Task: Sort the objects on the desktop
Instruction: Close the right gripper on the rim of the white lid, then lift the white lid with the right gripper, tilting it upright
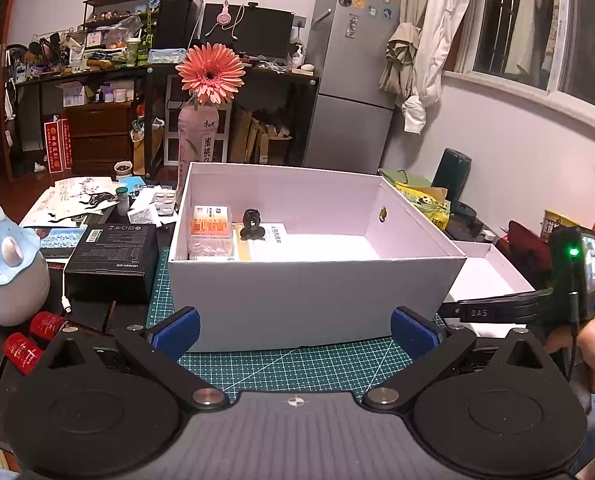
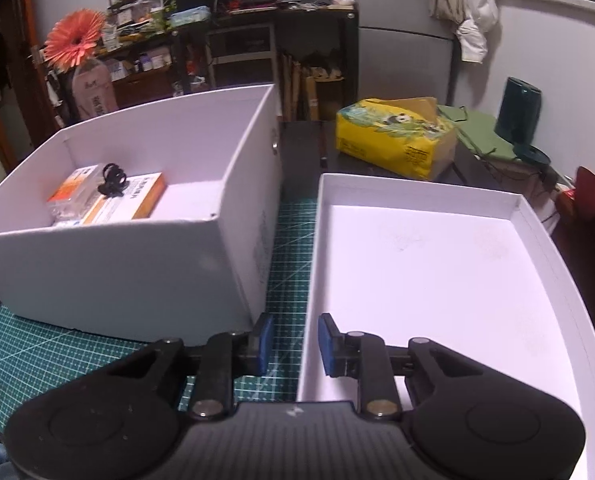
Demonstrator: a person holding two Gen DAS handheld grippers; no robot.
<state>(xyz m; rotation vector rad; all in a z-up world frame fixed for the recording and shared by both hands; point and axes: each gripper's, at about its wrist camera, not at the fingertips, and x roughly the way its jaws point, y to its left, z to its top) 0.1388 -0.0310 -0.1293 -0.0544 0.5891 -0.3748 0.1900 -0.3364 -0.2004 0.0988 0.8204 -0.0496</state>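
A deep white cardboard box [image 1: 309,292] stands on a green cutting mat [image 1: 297,364] with a white grid. Its walls are plain and smooth, with a small round metal eyelet in the right-hand wall. In its back left corner lie an orange-and-white carton [image 1: 211,224], a flat white packet [image 1: 273,240] with an orange edge, and a small black clip [image 1: 251,224] resting on top of them. Just to the right of the box, with a strip of mat between them, lies its shallow white lid [image 2: 437,272], open side up and bare inside.

The left gripper [image 1: 295,330] hangs in front of the box's near wall with its blue pads spread wide, grasping nothing. The right gripper [image 2: 295,346] straddles the lid's near left wall: one blue pad is outside over the mat, the other inside the lid. The pads stand close together, yet a gap shows on each side of the wall, so they do not press on it
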